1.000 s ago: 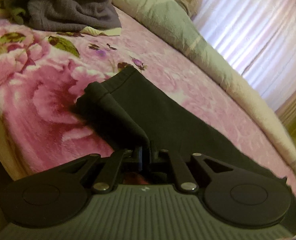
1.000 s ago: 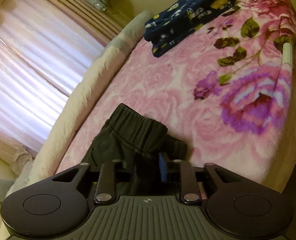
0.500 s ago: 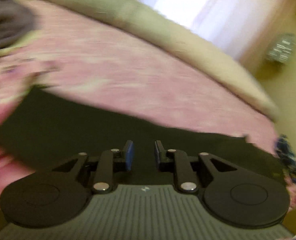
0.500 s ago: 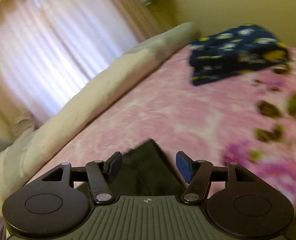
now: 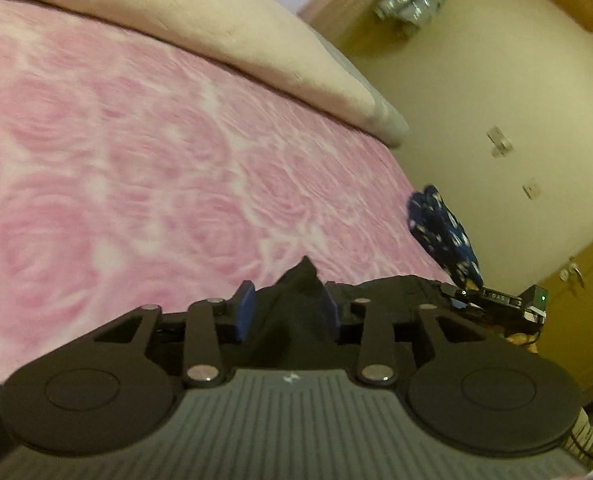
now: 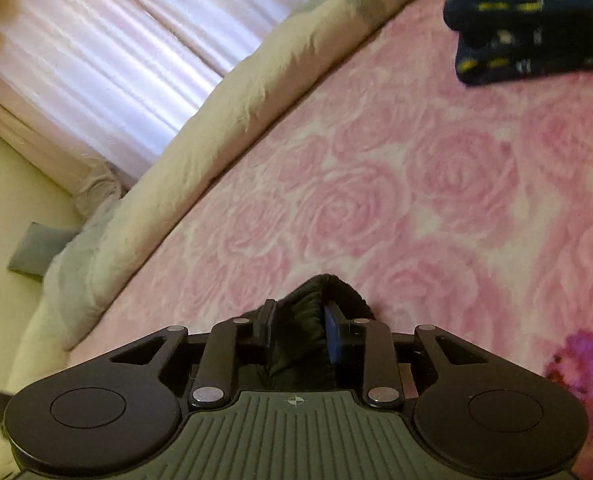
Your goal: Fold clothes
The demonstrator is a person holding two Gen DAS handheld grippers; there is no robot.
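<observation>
Fabric fills both grips. On our left, the left gripper (image 5: 288, 308) has just been opening, its blue pads astride a peak of the black cotton trousers (image 5: 300, 280) without clearly pinching. On our right, the right gripper (image 6: 298, 330) has just been closing, clamping their gathered waistband. We judge the garment's long axis runs hand to hand along the pink rose-patterned blanket (image 5: 136, 168), each end at its own gripper.

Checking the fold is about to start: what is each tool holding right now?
Left tool: just been opening; black garment between its jaws, grip unclear.
Right tool: just closed onto the black garment's waistband.
</observation>
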